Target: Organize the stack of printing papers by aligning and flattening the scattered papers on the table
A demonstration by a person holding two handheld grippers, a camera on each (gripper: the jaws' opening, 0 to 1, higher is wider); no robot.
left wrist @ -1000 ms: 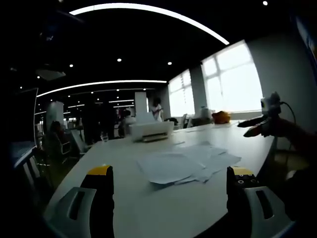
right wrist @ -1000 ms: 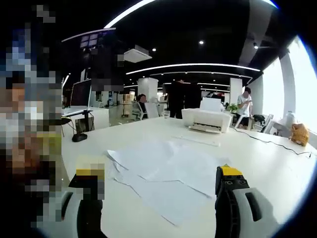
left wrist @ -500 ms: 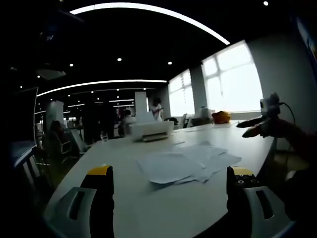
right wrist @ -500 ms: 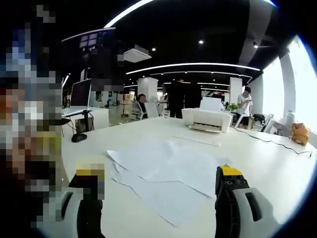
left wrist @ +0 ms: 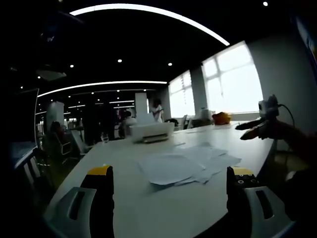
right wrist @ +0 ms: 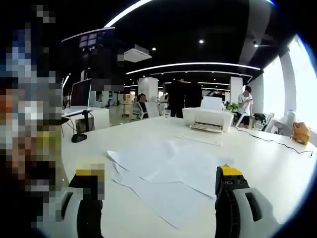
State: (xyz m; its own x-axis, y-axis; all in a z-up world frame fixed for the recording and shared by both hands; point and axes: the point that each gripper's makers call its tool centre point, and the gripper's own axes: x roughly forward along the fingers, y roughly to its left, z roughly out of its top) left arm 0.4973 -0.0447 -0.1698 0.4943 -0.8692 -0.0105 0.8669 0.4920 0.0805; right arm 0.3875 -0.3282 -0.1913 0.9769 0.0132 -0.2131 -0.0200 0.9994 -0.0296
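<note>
Office table (right wrist: 277, 163) white, wide; papers (right wrist: 168, 173) fanned loose mid-table, just ahead of my claws, printer (right wrist: 207, 120) beyond. My left claw (left wrist: 168, 191) and right claw (right wrist: 161, 191) gape wide, empty. Risk: pushing one-sided slides sheets, skews or creases corners

Dim fisheye views; windows (left wrist: 233, 82) glare white, ceiling strip lights (right wrist: 193, 67) glow.

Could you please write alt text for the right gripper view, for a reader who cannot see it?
Loose white papers lie fanned and overlapping on a white table, beyond the open right gripper with its yellow-tipped fingers. A white printer sits further back on the table, with people standing in a dim office behind it.
</note>
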